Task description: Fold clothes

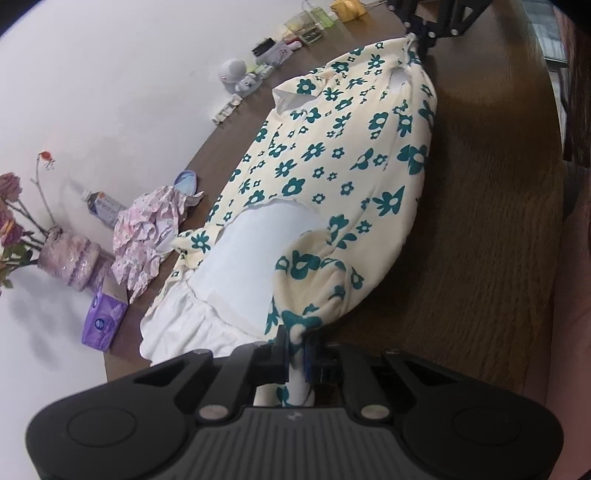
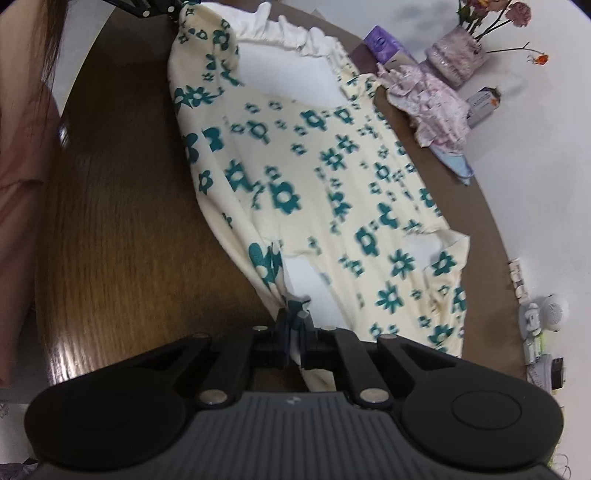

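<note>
On the wooden table (image 1: 480, 221) we have both the left gripper (image 1: 295, 354) and the right gripper (image 2: 293, 325) clamped shut on the floral garment (image 1: 332, 155) edge — lift evenly, keep it taut.

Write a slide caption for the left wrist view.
Left gripper shut on cream garment with teal flowers over brown wooden table; right gripper pinches the far end.

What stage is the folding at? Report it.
Done: floral garment spread on the table. In hand: left tongs and right tongs each shut on its near edge. Left: no fold visible yet; pink garment lies crumpled, untouched.
</note>
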